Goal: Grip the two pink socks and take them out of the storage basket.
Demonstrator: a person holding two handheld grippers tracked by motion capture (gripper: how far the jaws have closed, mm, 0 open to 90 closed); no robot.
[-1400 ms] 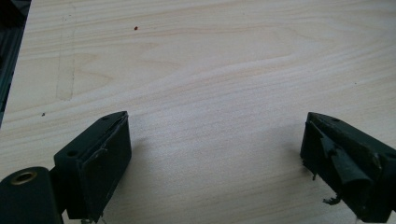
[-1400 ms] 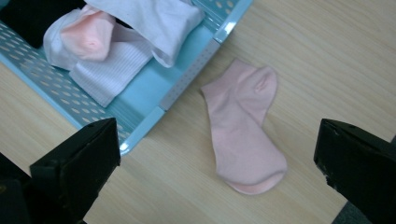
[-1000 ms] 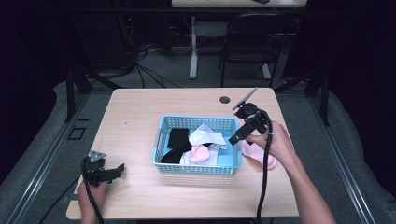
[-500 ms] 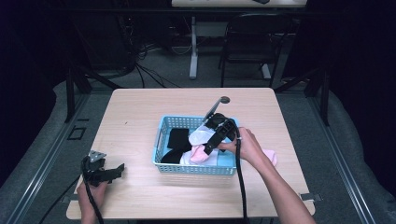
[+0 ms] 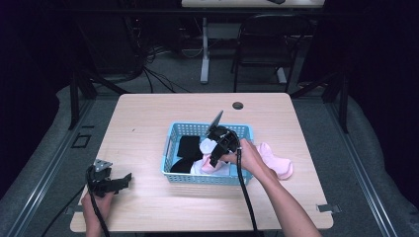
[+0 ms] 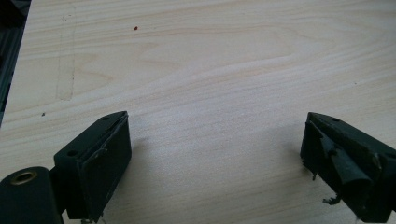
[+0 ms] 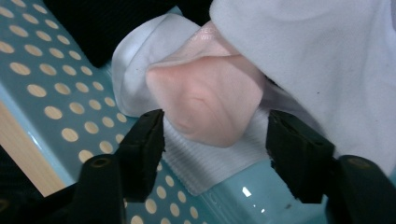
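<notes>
Pink cloth [image 7: 205, 105], soft and folded to a blunt point, lay in the blue basket [image 5: 170, 148] at the table's [image 5: 148, 118] centre, bunched among white cloth [image 7: 327, 60] and black cloth [image 5: 185, 148]. The right gripper [image 7: 212, 140] reached into the basket, jaws spread either side of the pink fold, not yet pinching it. Another pink piece [image 5: 276, 160] lay on the table at the basket's 3 o'clock. The left gripper [image 6: 215, 154] rested at the table's 7 o'clock, jaws wide apart over bare wood.
</notes>
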